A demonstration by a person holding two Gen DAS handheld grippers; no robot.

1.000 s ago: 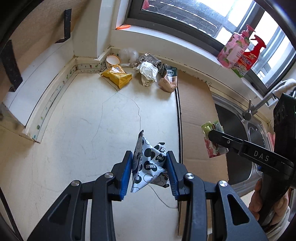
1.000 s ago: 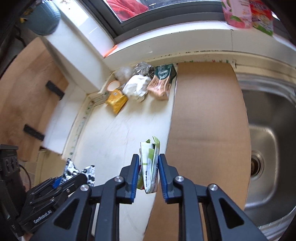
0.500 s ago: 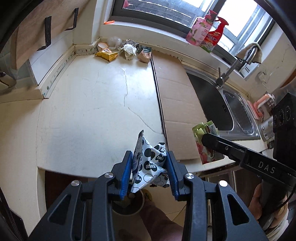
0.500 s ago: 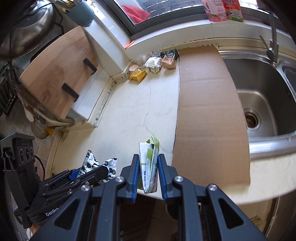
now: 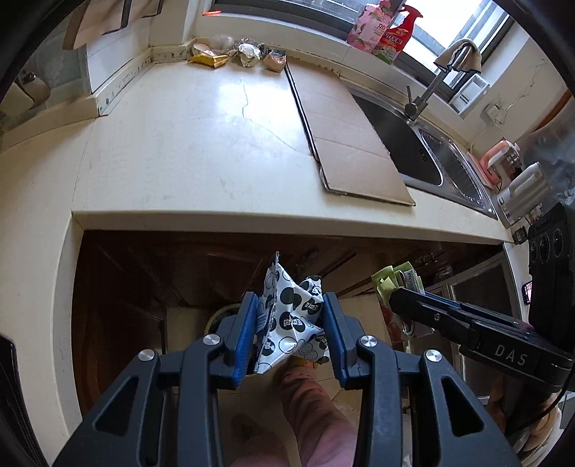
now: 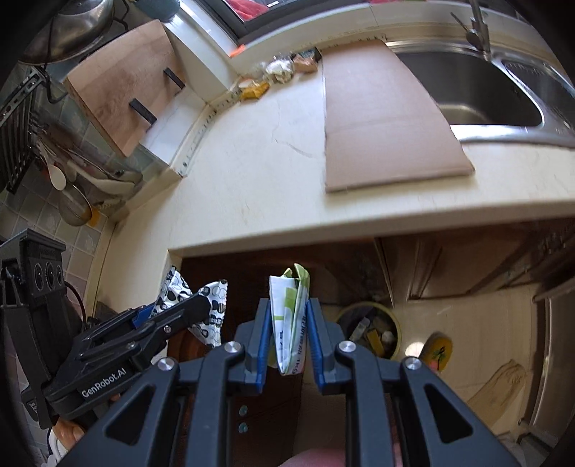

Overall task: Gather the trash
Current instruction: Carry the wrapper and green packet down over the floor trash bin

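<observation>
My left gripper (image 5: 290, 309) is shut on a crumpled white wrapper with black dots (image 5: 293, 316), held off the counter's front edge above the floor. My right gripper (image 6: 287, 309) is shut on a folded green-and-white packet (image 6: 289, 316); the same packet (image 5: 395, 282) shows at the right of the left wrist view. A round yellow-rimmed bin (image 6: 370, 332) with trash inside stands on the floor below, right of the right gripper. Several more wrappers (image 5: 237, 54) lie in the counter's far corner under the window.
The cream counter (image 5: 201, 143) carries a flat cardboard sheet (image 5: 345, 136) beside the steel sink (image 5: 424, 151). Dark cabinet doors (image 5: 179, 276) stand under the counter. A person's leg in pink (image 5: 309, 406) is below my left gripper. Bottles (image 5: 381, 32) stand on the windowsill.
Both grippers have pulled back from over the counter to beyond its front edge, each keeping its wrapper. The floor, the cabinet doors and the bin have come into view.
</observation>
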